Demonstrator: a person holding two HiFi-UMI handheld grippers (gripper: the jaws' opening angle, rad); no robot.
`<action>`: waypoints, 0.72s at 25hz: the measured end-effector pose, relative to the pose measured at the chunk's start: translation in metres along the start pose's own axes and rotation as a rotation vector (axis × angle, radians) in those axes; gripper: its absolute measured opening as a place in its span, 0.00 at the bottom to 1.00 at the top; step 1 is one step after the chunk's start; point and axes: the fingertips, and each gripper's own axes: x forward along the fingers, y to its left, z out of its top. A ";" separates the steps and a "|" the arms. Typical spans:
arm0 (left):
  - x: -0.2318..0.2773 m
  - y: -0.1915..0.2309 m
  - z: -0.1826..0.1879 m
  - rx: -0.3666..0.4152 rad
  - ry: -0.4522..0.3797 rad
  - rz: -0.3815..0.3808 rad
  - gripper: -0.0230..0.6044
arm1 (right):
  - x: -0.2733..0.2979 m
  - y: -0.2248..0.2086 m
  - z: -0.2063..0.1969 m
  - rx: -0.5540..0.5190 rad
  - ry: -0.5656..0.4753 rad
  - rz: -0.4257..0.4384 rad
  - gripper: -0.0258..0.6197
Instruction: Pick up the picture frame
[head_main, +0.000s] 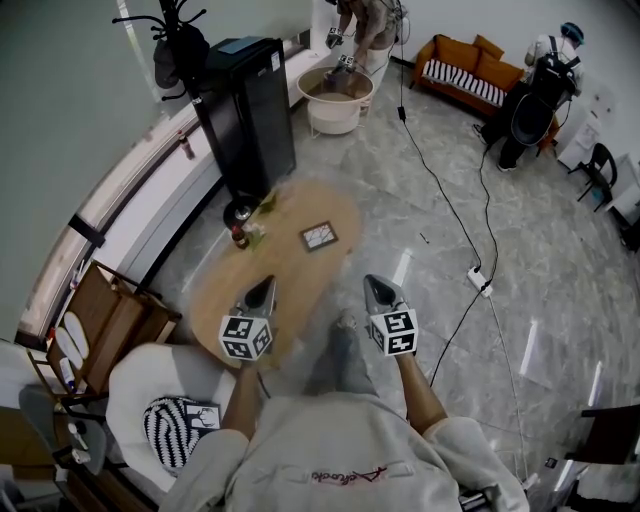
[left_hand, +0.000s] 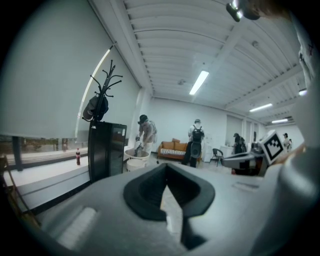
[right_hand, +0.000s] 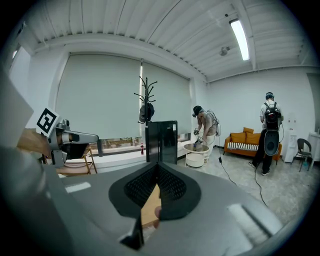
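Note:
In the head view the picture frame (head_main: 319, 236), a small dark rectangle with a pale picture, lies flat near the right middle of an oval wooden table (head_main: 230, 295). My left gripper (head_main: 267, 284) hovers over the table's near end, shut and empty, short of the frame. To its right my right gripper (head_main: 373, 283) is over the floor just off the table's right edge, also shut and empty. In the left gripper view the left gripper (left_hand: 167, 172) shows closed jaws with nothing between them; the right gripper (right_hand: 157, 176) looks the same in its own view. Neither gripper view shows the frame.
A dark bottle (head_main: 239, 234) and a small green item stand at the table's far left edge. Behind are a black cabinet (head_main: 245, 110), a white round tub (head_main: 335, 98) with a person at it, and an orange sofa (head_main: 468, 65). A cable and power strip (head_main: 481, 281) cross the floor. Chairs (head_main: 112, 320) stand left.

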 end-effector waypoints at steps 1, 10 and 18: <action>0.004 0.003 0.001 0.001 -0.001 0.001 0.04 | 0.005 -0.002 0.000 0.001 0.002 0.002 0.05; 0.049 0.030 0.012 0.009 -0.004 0.020 0.04 | 0.056 -0.027 0.010 0.000 -0.002 0.021 0.05; 0.109 0.051 0.027 0.009 0.002 0.027 0.04 | 0.107 -0.068 0.026 0.001 0.007 0.032 0.05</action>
